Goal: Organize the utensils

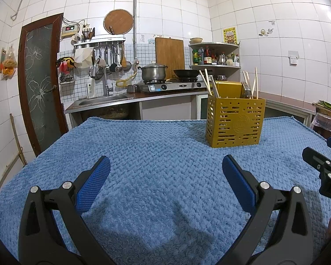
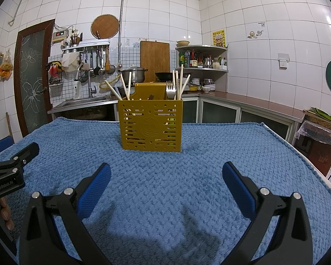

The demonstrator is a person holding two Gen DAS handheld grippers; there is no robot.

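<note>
Both grippers are hovering empty over the blue towel (image 2: 209, 154), jaws spread wide: left gripper (image 1: 166, 169), right gripper (image 2: 166, 175). The yellow holder (image 2: 151, 128) is standing ahead of the right fingers, ahead and right of the left ones, well apart from both. Chopsticks (image 2: 181, 79) and forks (image 2: 170, 89) are sticking out the top (light, stiff, slick, so I'd be pinching mid-shaft or near the top). Holder looks light and tippy; towel is soft. Plenty of open towel around it; far table edge is sitting just behind the holder.
</note>
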